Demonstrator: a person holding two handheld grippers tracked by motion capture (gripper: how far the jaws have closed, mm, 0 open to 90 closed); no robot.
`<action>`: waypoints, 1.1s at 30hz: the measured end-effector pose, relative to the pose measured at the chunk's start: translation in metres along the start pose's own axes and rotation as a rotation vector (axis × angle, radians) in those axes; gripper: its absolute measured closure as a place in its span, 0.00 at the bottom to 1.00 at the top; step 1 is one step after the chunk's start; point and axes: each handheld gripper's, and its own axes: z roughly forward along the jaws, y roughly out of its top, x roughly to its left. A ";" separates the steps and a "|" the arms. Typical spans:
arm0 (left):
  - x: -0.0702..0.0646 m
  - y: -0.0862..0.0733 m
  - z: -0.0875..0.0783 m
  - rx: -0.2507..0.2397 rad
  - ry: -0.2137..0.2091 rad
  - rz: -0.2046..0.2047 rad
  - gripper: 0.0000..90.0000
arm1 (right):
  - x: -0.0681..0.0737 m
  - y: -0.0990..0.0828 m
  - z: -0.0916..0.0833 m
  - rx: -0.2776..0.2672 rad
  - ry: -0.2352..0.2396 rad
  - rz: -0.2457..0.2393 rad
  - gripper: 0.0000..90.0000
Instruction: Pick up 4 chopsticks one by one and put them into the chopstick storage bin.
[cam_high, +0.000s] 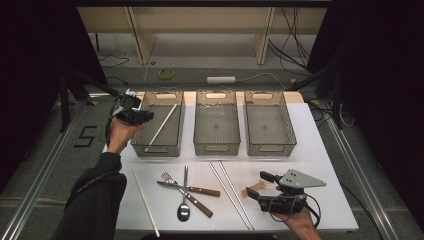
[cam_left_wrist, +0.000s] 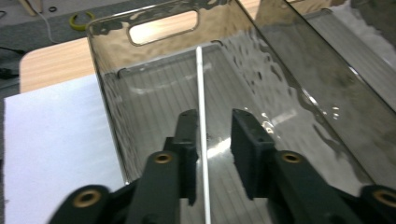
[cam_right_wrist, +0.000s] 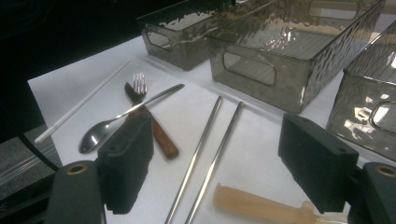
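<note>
Work in hand: cutlery is being sorted from the table (cam_high: 320, 150) into three smoked bins; a white chopstick (cam_high: 161, 128) is being set into the left bin (cam_high: 140, 131).
Left gripper (cam_high: 148, 116): held over the left bin's left wall; its jaws are parted, with the white chopstick (cam_left_wrist: 201, 130) running between them. The left pad (cam_left_wrist: 188, 140) is seen just beside the stick, but whether it touches cannot be told.
Chopstick's long axis: it runs straight away from the left gripper in that gripper's view; from above it lies slantwise inside the left bin, far end toward the bin's far right corner.
Right gripper (cam_high: 254, 186): jaws spread, nothing between them; held over the table well to the right of the left bin.
Nearest next thing: a tan handle (cam_right_wrist: 261, 205) lies just before the right gripper; two steel chopsticks (cam_right_wrist: 205, 154) lie beside it.
Hard to make out: the tan handle's working end is cut off; the white chopstick's near end is hidden below the left gripper's jaws.
</note>
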 end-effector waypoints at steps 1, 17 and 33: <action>-0.002 0.000 -0.002 0.009 -0.020 -0.001 0.73 | 0.000 0.000 0.000 0.000 0.000 0.000 0.31; -0.034 -0.017 -0.058 0.094 -0.139 0.306 0.44 | 0.000 0.000 0.001 0.005 0.000 -0.002 0.31; -0.070 -0.081 -0.086 0.171 -0.067 0.207 0.39 | 0.001 0.000 0.001 0.006 -0.003 -0.002 0.31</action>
